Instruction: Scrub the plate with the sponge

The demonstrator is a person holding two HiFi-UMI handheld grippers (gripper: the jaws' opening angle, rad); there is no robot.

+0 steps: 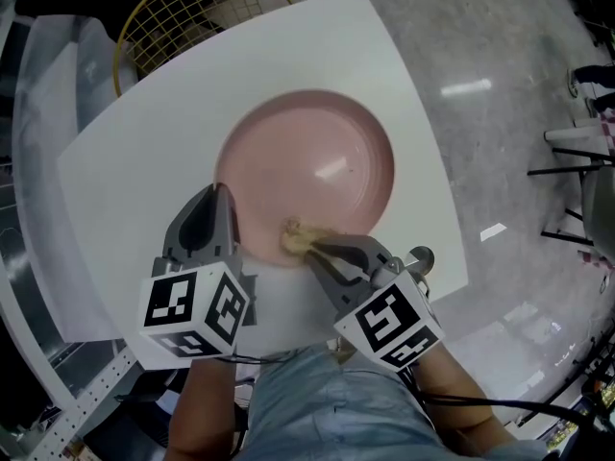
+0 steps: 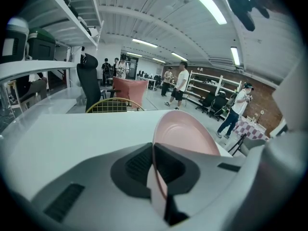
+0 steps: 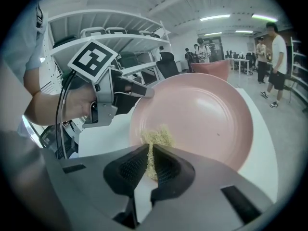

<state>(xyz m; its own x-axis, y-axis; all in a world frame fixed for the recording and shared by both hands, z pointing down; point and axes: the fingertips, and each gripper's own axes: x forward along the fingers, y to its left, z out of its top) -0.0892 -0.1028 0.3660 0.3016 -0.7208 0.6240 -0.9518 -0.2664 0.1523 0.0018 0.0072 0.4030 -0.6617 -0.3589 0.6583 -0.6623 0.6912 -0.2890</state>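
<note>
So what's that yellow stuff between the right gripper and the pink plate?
That is the sponge, pinched in the jaws of the right gripper and resting on the near edge of the plate. The right gripper view shows it best.

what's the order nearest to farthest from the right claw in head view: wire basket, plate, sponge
1. The tan fibrous sponge, pinched in the right claw.
2. The round pink plate, just ahead, under the sponge.
3. The yellow wire basket, far off at upper left.

Open-plan office, metal shelving (image 2: pixel 204 83), office chair (image 2: pixel 89 83), strip lights (image 2: pixel 204 4)
</note>
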